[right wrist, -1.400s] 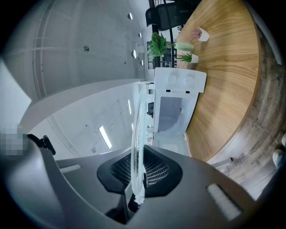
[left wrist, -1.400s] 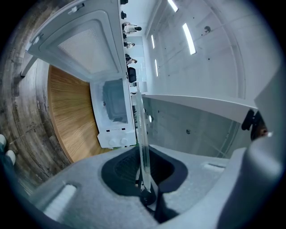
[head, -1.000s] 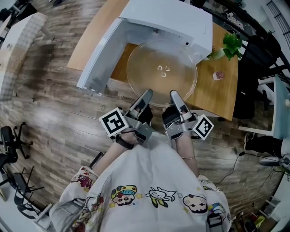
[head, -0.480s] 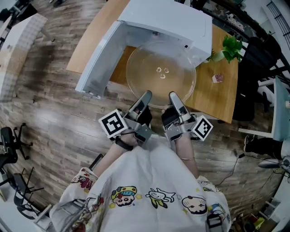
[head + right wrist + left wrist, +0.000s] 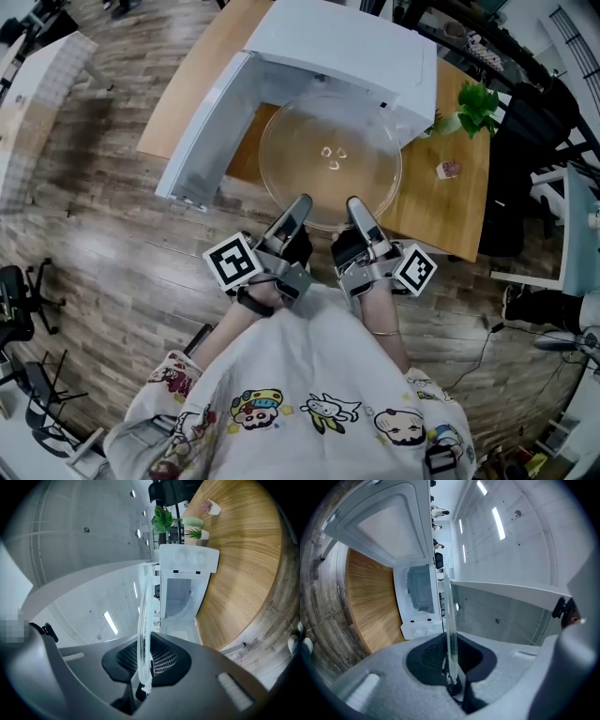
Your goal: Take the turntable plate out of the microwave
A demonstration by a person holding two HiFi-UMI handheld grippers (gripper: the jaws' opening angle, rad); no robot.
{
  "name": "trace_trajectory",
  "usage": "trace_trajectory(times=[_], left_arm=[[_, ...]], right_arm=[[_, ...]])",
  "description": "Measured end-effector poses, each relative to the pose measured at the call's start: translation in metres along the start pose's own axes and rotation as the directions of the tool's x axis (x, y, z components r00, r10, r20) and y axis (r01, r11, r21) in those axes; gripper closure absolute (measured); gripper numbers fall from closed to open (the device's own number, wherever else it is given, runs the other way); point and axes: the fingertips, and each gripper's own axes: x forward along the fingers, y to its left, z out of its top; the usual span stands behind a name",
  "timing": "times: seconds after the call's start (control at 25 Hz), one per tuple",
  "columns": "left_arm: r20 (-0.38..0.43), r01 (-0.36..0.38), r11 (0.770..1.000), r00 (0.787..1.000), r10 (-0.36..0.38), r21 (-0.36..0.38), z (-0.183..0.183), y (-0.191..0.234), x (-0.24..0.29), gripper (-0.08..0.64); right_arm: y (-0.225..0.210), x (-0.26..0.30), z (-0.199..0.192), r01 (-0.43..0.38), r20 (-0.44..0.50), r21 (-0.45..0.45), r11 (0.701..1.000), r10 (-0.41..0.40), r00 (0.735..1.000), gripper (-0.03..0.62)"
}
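The clear glass turntable plate [image 5: 330,159] hangs level in front of the white microwave [image 5: 347,47], whose door [image 5: 202,127] stands open to the left. My left gripper [image 5: 298,208] is shut on the plate's near rim, and my right gripper [image 5: 356,208] is shut on the same rim just to its right. In the left gripper view the plate [image 5: 449,620] shows edge-on between the dark pads [image 5: 429,656]. In the right gripper view the plate's edge [image 5: 143,634] runs between the ribbed pads [image 5: 161,660], with the microwave [image 5: 185,588] beyond.
The microwave stands on a wooden table [image 5: 441,202] with a potted green plant [image 5: 473,98] and a small pink object [image 5: 448,170] at its right end. Wood-plank floor lies around it. Black chairs [image 5: 23,300] stand at the left edge.
The plate, the grippers and the table have all slid slightly up and to the left in the head view; the grip on the rim is unchanged.
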Motion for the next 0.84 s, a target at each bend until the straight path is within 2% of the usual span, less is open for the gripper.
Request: trace_trajectory(times=[0.84], left_arm=[[-0.010,-0.002,1.000,1.000,0.002,-0.014,-0.0011,0.0031,-0.0015,0.532]], right_arm=[[-0.0042,-0.0030,-0.0014,0.013,0.010,0.004,1.000,-0.013,1.000,0.560]])
